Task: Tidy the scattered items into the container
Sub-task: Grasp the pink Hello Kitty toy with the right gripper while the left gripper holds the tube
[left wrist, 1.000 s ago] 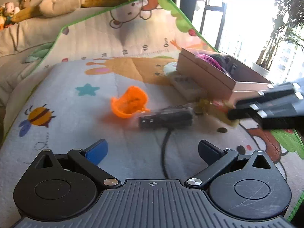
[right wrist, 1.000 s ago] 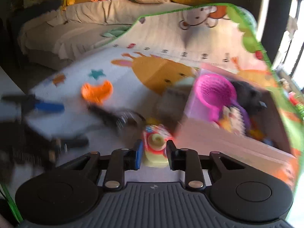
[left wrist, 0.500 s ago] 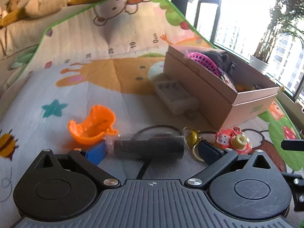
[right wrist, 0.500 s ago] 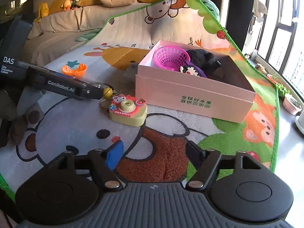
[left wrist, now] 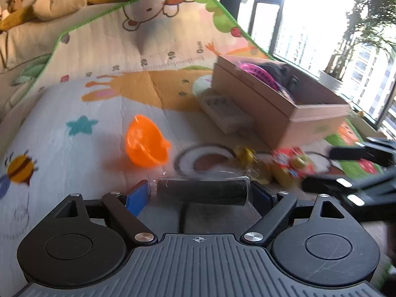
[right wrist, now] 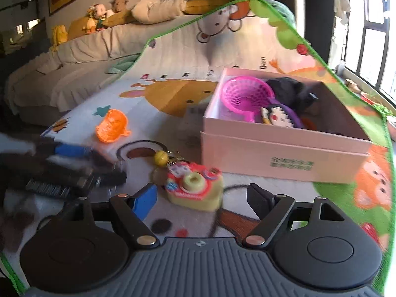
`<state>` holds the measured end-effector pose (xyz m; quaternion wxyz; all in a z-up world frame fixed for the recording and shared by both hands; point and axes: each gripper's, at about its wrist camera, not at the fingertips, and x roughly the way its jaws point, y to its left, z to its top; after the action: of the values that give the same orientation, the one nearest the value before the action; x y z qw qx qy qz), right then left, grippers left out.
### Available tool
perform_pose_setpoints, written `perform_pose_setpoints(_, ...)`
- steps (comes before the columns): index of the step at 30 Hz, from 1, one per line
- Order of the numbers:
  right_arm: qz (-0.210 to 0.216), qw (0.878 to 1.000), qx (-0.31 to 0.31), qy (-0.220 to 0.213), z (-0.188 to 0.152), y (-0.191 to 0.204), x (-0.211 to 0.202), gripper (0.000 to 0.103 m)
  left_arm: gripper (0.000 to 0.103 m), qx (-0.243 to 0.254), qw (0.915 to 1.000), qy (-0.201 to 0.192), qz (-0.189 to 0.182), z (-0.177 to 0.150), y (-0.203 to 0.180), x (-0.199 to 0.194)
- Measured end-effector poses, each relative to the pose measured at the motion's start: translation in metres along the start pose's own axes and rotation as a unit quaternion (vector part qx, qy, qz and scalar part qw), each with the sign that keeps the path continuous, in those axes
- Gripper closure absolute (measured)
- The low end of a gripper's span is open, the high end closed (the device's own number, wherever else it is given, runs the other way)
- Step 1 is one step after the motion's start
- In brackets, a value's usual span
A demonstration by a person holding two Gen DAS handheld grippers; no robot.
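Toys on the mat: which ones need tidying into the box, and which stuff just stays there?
To tidy: black roll, toy camera, orange basket, yellow ball keyring, box.
Staying: pillows, stuffed animals, mat.

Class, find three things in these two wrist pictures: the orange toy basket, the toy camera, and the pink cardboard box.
orange toy basket (left wrist: pixel 146 146), left wrist view, on its rounded outer wall.
toy camera (right wrist: pixel 195 188), right wrist view, on its front by the lens.
pink cardboard box (right wrist: pixel 277 156), right wrist view, on its near side wall.
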<state>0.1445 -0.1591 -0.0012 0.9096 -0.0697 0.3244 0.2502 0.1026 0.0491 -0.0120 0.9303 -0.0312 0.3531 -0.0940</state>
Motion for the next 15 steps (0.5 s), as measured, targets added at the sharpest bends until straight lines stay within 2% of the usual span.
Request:
perform_pose_setpoints(3,-0.013,1.000,-0.015,-0.003,0.001,0.007,0.012,0.022,0.012,0.004,1.0000,0.003,-0.006,-0.009,-0.006,-0.010)
perform_pose_setpoints(5,-0.017,1.000,-0.016,0.001,0.001,0.007,0.018,0.031,0.012,-0.001,1.0000,0.004,-0.009,-0.013,-0.008,-0.014)
perform_pose_setpoints(6,-0.012,1.000,-0.013,0.006,0.000,0.007,0.019,0.046,0.011,-0.003,0.9999,0.004,-0.009,-0.014,-0.009,-0.016)
perform_pose_setpoints(15,-0.018,1.000,-0.017,0.013,-0.018,-0.001,-0.007,0.046,0.008,0.002,1.0000,0.003,-0.002,-0.018,-0.015,-0.019)
